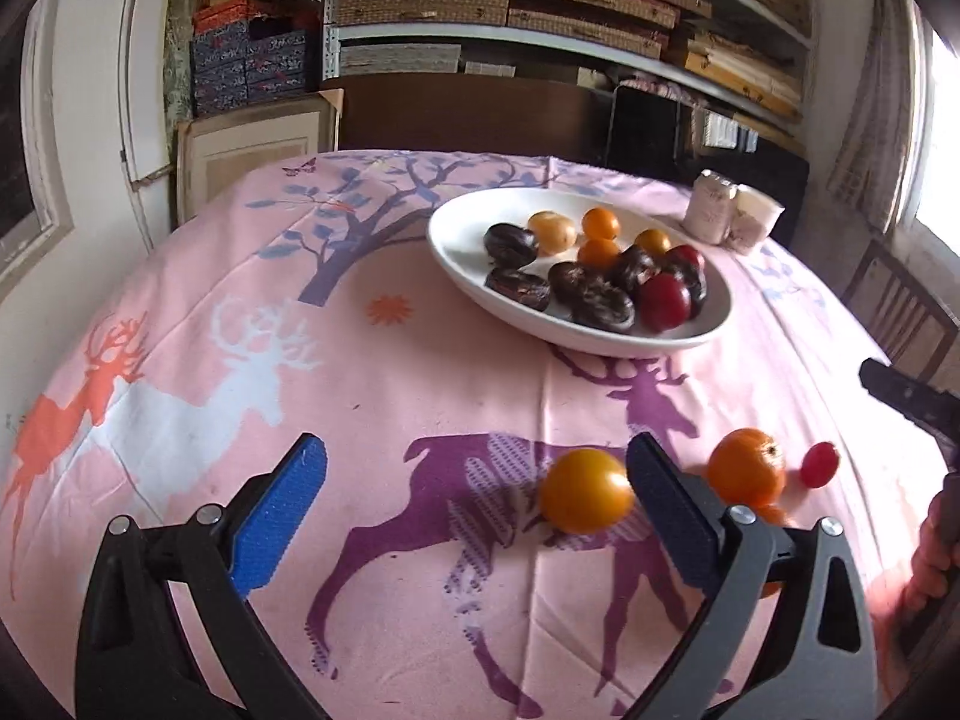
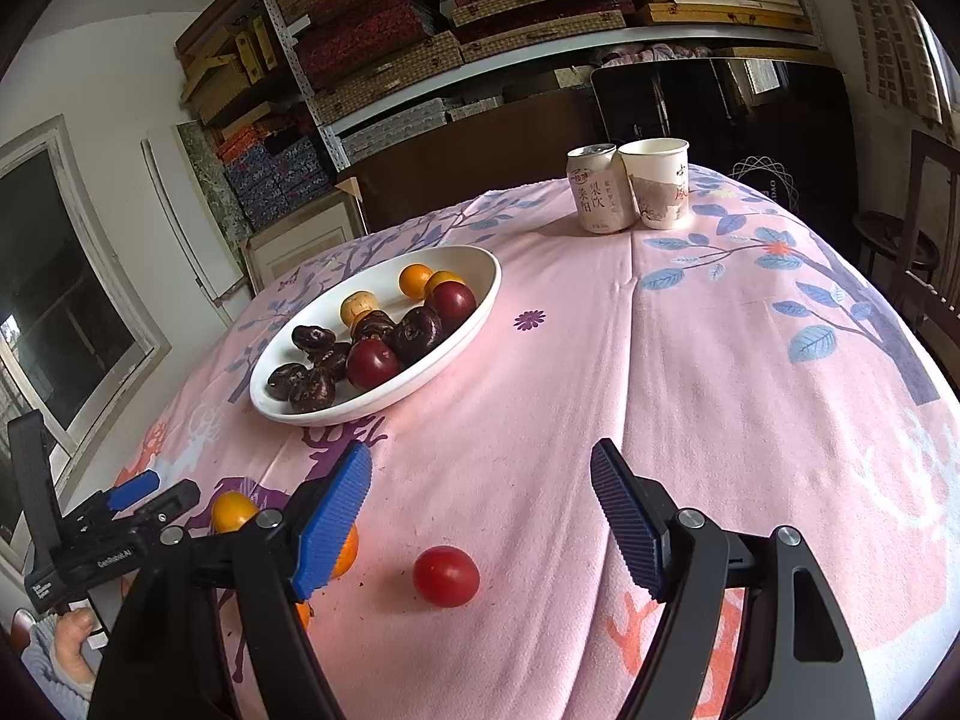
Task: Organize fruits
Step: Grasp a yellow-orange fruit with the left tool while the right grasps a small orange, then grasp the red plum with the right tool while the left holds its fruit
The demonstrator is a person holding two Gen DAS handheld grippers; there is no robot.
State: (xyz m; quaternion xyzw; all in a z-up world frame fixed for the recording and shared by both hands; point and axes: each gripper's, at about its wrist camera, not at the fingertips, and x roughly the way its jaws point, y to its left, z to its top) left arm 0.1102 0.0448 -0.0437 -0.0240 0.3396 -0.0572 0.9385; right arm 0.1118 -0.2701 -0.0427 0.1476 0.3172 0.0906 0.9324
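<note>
A white oval plate (image 1: 456, 252) (image 2: 480, 300) holds several dark, orange and red fruits. On the pink cloth lie loose fruits: a yellow-orange tomato (image 1: 585, 498) (image 2: 231, 510), an orange mandarin (image 1: 747, 468) (image 2: 347, 552) and a red cherry tomato (image 1: 819, 464) (image 2: 446, 576). My left gripper (image 1: 480, 468) is open, with the yellow-orange tomato just inside its right finger. My right gripper (image 2: 480, 480) is open above the red cherry tomato, which lies between its fingers. The left gripper also shows in the right wrist view (image 2: 132, 498).
A drink can (image 2: 597, 189) (image 1: 711, 207) and a paper cup (image 2: 657, 183) (image 1: 753, 216) stand at the table's far side. Shelves of boxes fill the back wall. A wooden chair (image 1: 900, 312) stands at the right.
</note>
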